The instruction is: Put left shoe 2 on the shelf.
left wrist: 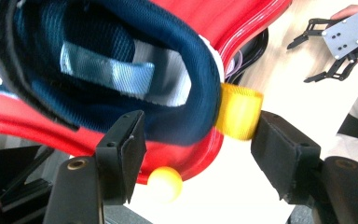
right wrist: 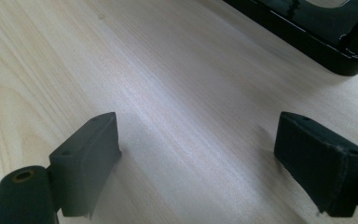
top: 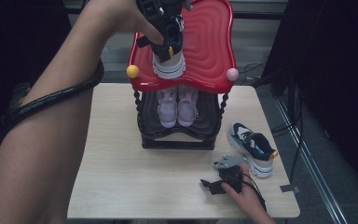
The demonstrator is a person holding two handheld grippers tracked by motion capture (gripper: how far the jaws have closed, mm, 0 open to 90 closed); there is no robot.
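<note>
The two-tier shoe rack with a glossy red wavy top shelf (top: pixel 209 42) over a black lower shelf stands at the far side of the pale wooden table (top: pixel 121 172), and the navy-and-white sneaker with a yellow heel loop (top: pixel 169 51) sits on that red shelf near its front edge, heel toward the person. The main risk, as I judge it, is that this shoe slides off the slick, rippled plastic if the left gripper (top: pixel 161 21) catches the collar or loop while backing away. In the left gripper view its jaws stand apart on either side of the heel collar, one pad (left wrist: pixel 121 154) clear of the fabric, the other just beside the loop (left wrist: pixel 238 112), so a snag there would drag the heel outward. A pair of pale pink sneakers (top: pixel 177 106) sits on the lower shelf, where a falling shoe could strike. The matching second sneaker (top: pixel 254 148) lies on the table right of the rack. The right gripper (top: pixel 214 184) rests low over bare wood nearby, jaws wide apart around nothing.
</note>
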